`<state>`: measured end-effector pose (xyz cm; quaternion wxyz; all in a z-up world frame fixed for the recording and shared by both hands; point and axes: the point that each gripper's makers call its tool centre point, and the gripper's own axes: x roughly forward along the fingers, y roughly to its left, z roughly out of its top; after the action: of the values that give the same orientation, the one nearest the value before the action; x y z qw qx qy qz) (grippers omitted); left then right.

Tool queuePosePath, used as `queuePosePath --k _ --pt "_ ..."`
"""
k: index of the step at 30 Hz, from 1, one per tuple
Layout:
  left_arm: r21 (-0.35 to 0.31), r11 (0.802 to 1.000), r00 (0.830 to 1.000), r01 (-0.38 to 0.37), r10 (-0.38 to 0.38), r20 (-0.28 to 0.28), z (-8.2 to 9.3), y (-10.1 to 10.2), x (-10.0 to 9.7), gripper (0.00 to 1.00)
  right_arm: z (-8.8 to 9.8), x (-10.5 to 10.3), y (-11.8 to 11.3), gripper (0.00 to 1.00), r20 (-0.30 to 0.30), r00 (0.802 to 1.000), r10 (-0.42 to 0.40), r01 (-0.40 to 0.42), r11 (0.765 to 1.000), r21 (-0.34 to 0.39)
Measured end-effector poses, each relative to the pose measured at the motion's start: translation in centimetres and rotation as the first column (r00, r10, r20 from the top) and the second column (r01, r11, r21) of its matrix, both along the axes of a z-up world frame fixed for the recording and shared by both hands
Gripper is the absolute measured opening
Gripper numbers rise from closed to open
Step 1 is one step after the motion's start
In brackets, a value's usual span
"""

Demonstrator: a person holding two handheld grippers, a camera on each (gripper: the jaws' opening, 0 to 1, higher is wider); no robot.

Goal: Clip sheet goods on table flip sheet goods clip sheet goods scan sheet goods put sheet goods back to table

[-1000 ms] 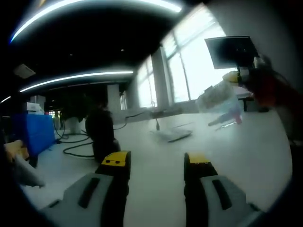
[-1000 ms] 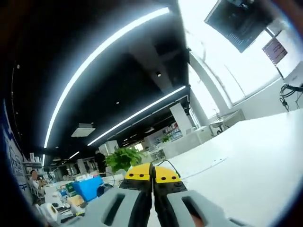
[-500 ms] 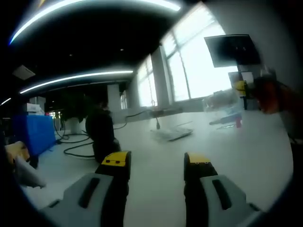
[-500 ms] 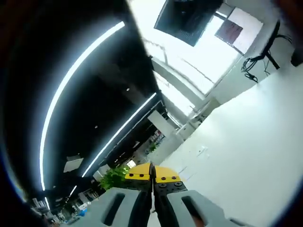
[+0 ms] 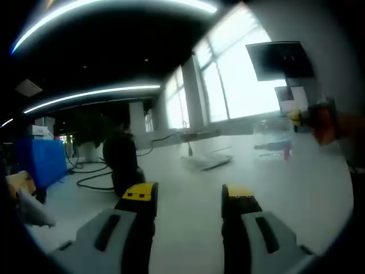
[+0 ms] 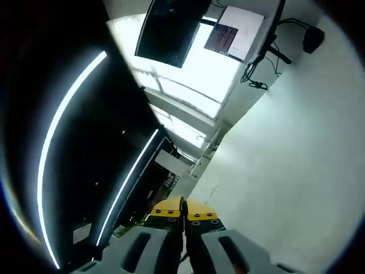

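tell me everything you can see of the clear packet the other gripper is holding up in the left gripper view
The clear packet looks like a thin, see-through plastic sleeve, blurred here. Pink and blue shapes show through its lower part. It hangs in the air above the white table, touching nothing below. Its upper right edge meets the yellow tips of the right hand-held gripper, which seems to pinch it. Any print or label is too blurred to read.

Pretty dim overall, blown-out glare from the windows (image 5: 239,80) and ceiling light strips (image 6: 63,142). Heavy fisheye warp at edges, soft motion blur on the right of left gripper view.
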<state>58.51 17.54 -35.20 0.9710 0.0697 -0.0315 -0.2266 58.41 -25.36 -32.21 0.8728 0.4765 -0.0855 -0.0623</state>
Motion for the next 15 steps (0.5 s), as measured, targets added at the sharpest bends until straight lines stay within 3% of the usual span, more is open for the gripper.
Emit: queuePosePath --k 4,9,15 --pt "0.001 1.000 1.000 -0.002 0.002 0.000 0.0 0.0 0.0 0.37 -0.6 0.0 -0.1 0.00 -0.013 1.000 -0.003 0.003 1.000 -0.003" --pt "0.002 1.000 1.000 -0.003 0.003 -0.001 0.0 0.0 0.0 0.37 -1.3 -0.3 -0.6 0.00 -0.032 0.999 -0.034 0.032 0.998 -0.059" --pt "0.003 1.000 1.000 -0.003 0.003 -0.001 0.0 0.0 0.0 0.37 -2.5 -0.4 -0.7 0.00 -0.050 0.998 -0.039 0.038 0.999 -0.032"
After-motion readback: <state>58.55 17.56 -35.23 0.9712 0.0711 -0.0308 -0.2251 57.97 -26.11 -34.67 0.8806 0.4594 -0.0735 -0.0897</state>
